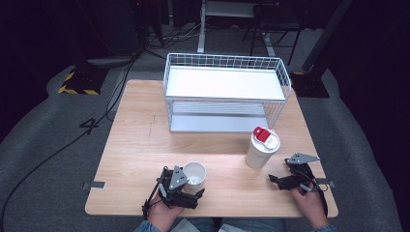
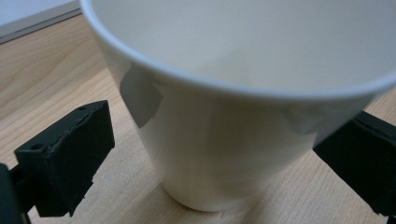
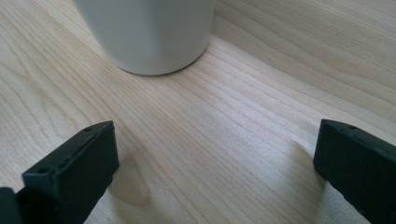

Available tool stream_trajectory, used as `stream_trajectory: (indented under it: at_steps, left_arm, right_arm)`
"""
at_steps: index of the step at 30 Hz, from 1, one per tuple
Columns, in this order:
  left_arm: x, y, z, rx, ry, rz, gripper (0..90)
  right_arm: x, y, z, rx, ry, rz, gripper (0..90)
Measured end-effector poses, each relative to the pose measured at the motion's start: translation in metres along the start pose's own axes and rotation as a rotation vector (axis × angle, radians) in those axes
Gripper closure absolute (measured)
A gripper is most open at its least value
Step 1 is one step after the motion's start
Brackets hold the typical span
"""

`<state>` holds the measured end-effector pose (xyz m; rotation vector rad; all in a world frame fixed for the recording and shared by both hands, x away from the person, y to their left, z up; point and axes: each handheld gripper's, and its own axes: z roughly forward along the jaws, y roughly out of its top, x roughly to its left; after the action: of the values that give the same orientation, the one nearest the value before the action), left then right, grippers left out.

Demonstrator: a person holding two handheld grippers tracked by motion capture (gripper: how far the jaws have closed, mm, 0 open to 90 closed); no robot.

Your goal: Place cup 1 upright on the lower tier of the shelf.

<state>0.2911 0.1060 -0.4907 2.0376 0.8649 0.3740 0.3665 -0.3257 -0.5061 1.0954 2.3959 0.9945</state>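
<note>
In the high view, the open white cup (image 1: pixel 195 174) is seen in the lower middle of the frame, standing upright on the table (image 1: pixel 140 145), with the left tool (image 1: pixel 186 191) drawn up right against its near side. Toward the lower right, the taller lidded cup (image 1: pixel 261 149) with its red cap is seen, and the right tool (image 1: pixel 280 180) is held just below and to the right of it, apart from it. The wire shelf rack (image 1: pixel 225 92) is found in the upper middle, well away from both cups.

In the left gripper view, the open cup (image 2: pixel 224 140) is framed between the two black jaws, which are spread wide on either side of its wall; whether the pads actually touch cannot be told. Nothing is seen inside it, so it is judged light and easily tipped. The wall looks thin and smooth, likely slippery, and it tapers downward, so a hold at mid-height, below the rolled rim, is judged best, with gentle pressure lest the wall be dented.

In the right gripper view, the base of the lidded cup (image 3: pixel 149 37) is seen at the top left, with bare wood grain below it. The right tool's jaws are held wide apart, with nothing between them.
</note>
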Motion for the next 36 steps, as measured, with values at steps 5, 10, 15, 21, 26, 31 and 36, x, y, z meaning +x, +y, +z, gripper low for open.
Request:
stream_trajectory:
  at_steps: [5, 10, 15, 21, 26, 31, 36]
  left_arm:
    - [0.0037, -0.0021, 0.0038, 0.008, -0.008, -0.011, 4.2]
    - [0.005, -0.0041, 0.0037, 0.003, -0.033, 0.001, 16.0]
    - [0.0043, -0.0047, 0.0035, -0.002, -0.045, 0.004, 22.1]
    - [0.0037, -0.0051, 0.0036, -0.003, -0.04, 0.006, 22.4]
    - [0.0031, -0.0053, 0.0031, -0.004, -0.034, 0.014, 22.7]
    - [0.003, -0.0054, 0.0027, -0.003, -0.037, 0.017, 22.8]
    - [0.0022, -0.0013, -0.0009, 0.003, -0.047, 0.019, 22.8]
  right_arm:
    - [0.0, 0.0, 0.0, 0.0, 0.0, 0.0, 0.1]
    - [0.0001, -0.0001, -0.0001, 0.0, -0.001, 0.001, 0.1]
    - [0.0001, -0.0001, -0.0001, 0.001, -0.001, 0.0, 0.1]
    - [0.0001, -0.0001, -0.0001, 0.0, -0.001, 0.001, 0.1]
    - [0.0001, -0.0001, -0.0001, 0.0, -0.002, 0.0, 0.1]
    - [0.0001, -0.0001, -0.0001, 0.0, -0.001, 0.001, 0.1]
    - [0.0001, 0.0, 0.0, 0.0, -0.001, 0.001, 0.1]
